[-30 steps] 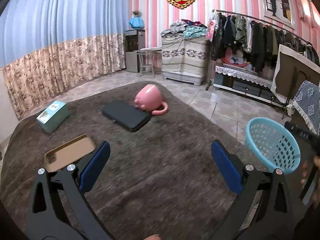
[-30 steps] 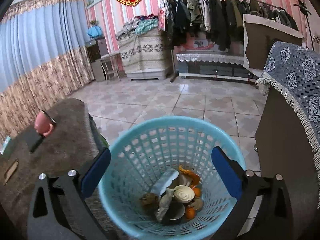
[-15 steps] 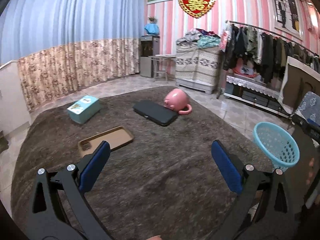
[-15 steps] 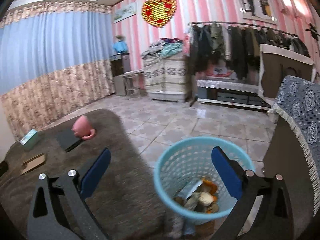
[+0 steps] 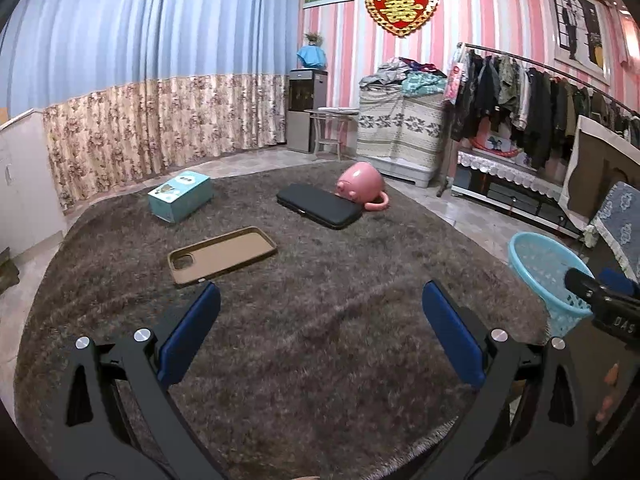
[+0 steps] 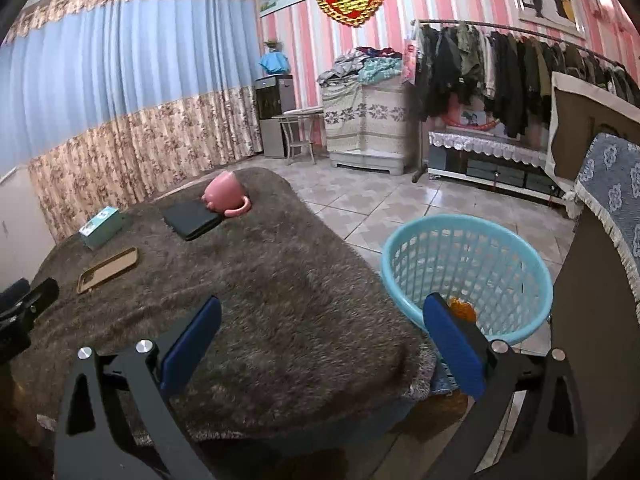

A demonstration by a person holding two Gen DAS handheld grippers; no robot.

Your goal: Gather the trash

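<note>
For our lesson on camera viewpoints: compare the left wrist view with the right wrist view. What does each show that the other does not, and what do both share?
Only the left wrist view shows the right gripper reaching in beside the basket. Only the right wrist view shows inside the basket, where an orange scrap lies. Both show the pink mug tipped over against the black case, the teal box and the brown phone case on the rug.

My left gripper and my right gripper both hover with jaws spread wide and nothing between their blue pads, each held level, facing forward.
</note>
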